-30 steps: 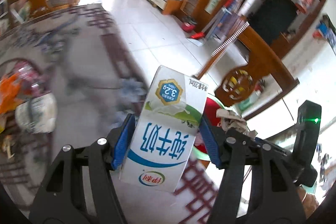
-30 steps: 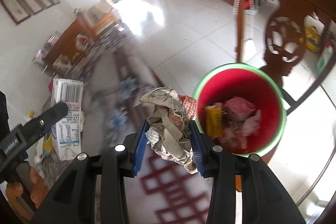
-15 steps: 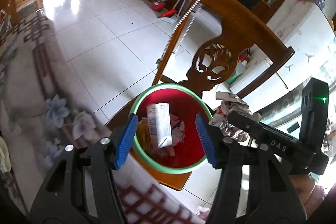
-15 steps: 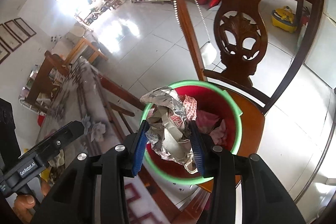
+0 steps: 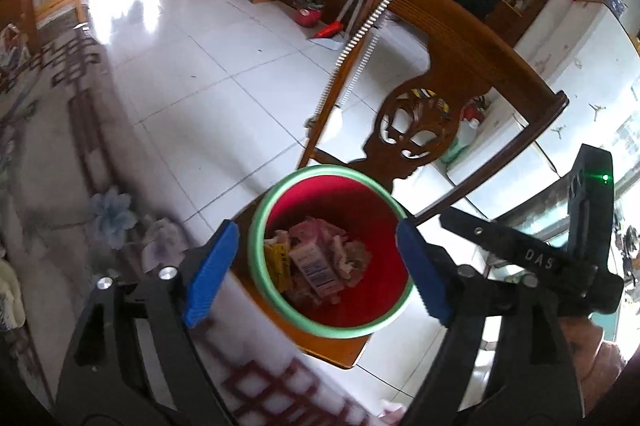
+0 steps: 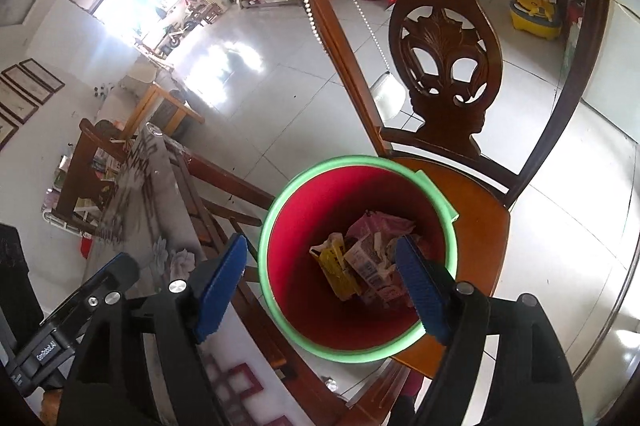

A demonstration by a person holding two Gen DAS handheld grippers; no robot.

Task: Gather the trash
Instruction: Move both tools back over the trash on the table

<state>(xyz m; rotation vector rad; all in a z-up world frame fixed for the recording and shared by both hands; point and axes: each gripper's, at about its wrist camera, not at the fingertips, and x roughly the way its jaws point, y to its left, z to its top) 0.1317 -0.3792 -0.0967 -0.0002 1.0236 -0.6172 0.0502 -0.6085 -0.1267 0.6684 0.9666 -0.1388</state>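
Jaws of left gripper (image 5: 316, 272) and right gripper (image 6: 320, 290) opening wide, nothing between them. Both angle steeply down over the red bin (image 5: 384, 320), parked on a chair seat (image 6: 476, 210) beside the tabletop (image 5: 60, 154), presumably for easy dropping. Milk carton (image 5: 316, 268) and other trash lie inside.

Red bin with a pale green rim (image 5: 256, 254), round, upright, standing on a wooden chair seat, lower centre of both wrist frames (image 6: 264, 266). Inside, at the bottom: a small white milk carton (image 5: 316, 268) lying on its side, printed panel up; a yellow wrapper (image 5: 280, 260) just left of it, touching; pinkish crumpled scraps (image 5: 320, 230) behind; crumpled paper to the right, partly hidden in the right wrist frame.
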